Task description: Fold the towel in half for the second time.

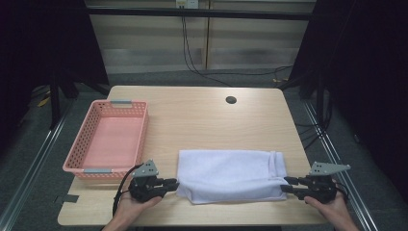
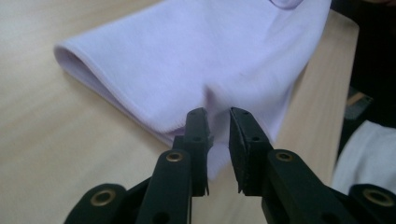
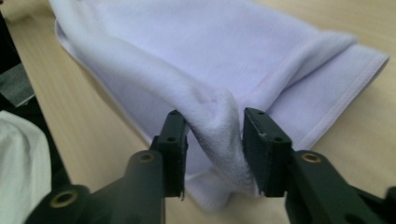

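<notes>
Folded white towel (image 1: 230,174) lay at lower centre of the wooden table (image 1: 202,120). Left gripper (image 1: 169,184) stood narrowly parted at its left corner, while right gripper (image 1: 287,185) loosely straddled a raised fold.

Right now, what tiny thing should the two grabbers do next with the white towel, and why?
Probably draw both back, away from the folded white fleece towel. It lies flat and doubled on the pale wooden table, and both the left gripper and the right gripper show a gap beside the cloth between their fingers, so the fold looks finished. The pink plastic basket waits beside it.
</notes>
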Demonstrator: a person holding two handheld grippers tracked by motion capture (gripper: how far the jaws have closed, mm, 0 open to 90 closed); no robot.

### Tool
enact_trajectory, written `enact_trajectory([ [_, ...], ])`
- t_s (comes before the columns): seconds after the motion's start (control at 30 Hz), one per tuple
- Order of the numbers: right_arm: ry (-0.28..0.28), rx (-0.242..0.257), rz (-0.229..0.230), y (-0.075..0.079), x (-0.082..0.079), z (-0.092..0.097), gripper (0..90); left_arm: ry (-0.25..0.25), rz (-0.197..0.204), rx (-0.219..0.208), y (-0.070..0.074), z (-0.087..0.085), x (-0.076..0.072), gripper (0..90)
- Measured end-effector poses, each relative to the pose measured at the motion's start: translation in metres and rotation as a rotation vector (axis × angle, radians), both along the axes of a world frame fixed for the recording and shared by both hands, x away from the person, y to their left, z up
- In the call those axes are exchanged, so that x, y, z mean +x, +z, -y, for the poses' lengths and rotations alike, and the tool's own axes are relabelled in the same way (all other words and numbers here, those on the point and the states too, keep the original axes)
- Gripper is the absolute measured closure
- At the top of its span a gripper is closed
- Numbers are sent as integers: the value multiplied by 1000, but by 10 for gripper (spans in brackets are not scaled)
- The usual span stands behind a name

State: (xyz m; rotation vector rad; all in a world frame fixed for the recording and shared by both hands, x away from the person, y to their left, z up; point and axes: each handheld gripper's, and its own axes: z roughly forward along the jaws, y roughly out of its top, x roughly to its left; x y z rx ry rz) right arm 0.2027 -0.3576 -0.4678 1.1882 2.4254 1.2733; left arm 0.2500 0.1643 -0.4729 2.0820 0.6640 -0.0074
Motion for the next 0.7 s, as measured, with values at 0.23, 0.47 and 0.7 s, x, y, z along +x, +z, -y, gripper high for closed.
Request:
enact_trajectory([
  [0.23,-43,62,61,16,-11,2,506,12,14,-27,6,-1,0,701],
  [0.47,-20,-28,3,0,28,-27,480,-41,6,72,-8,40,32,673],
  [0.7,-55,-135,-60,-21,34,-32,755,-96,10,135,-16,35,14,602],
])
